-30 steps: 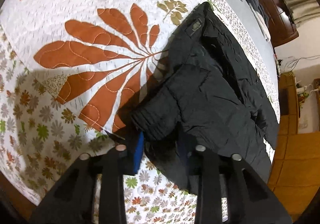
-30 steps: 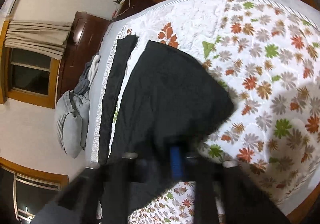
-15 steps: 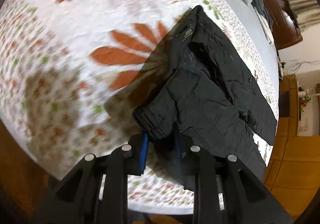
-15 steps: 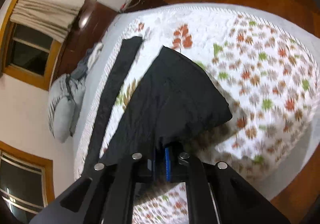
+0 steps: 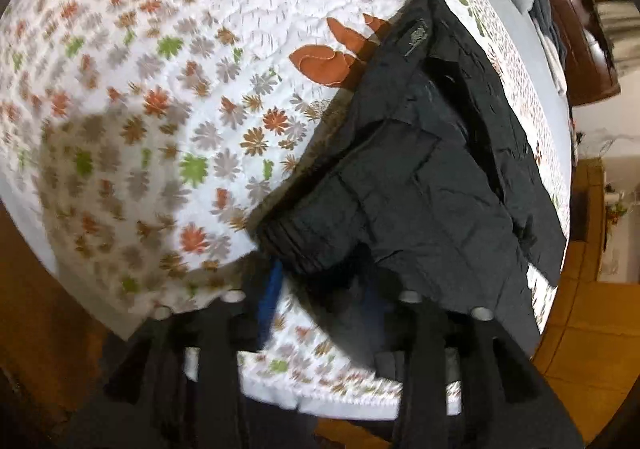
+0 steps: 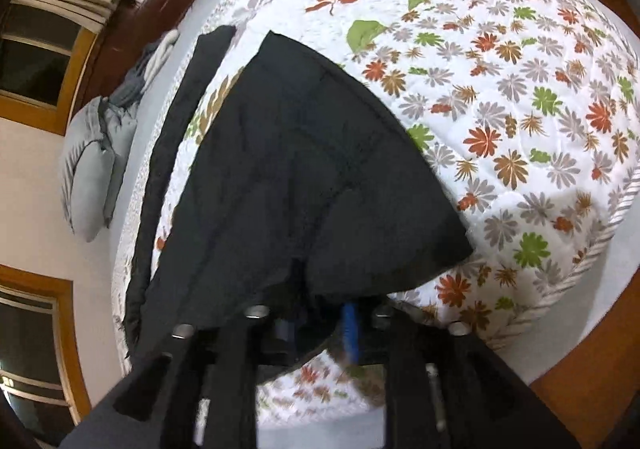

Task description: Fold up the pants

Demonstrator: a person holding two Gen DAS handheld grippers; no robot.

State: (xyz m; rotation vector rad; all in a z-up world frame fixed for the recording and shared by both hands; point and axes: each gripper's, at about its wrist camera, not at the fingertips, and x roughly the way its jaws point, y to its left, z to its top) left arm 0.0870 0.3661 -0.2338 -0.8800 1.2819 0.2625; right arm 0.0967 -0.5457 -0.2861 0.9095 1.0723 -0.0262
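Observation:
Black pants (image 5: 432,169) lie partly folded on a floral quilted bed (image 5: 160,97). My left gripper (image 5: 320,289) is shut on the waistband end of the pants near the bed's front edge. In the right wrist view the pants (image 6: 304,177) spread as a wide dark fold, with one long leg (image 6: 176,121) stretched along the far side. My right gripper (image 6: 320,321) is shut on the near edge of the pants, the cloth covering its fingertips.
Grey pillows (image 6: 92,161) and a dark wooden headboard (image 6: 132,1) lie at the bed's far end. A wooden floor (image 5: 592,329) surrounds the bed. The quilt edge (image 6: 560,281) runs close to both grippers.
Both grippers have lifted and drawn back toward the bed's near edge, pulling the held pants ends with them. The cloth now hangs from both grippers above the quilt.

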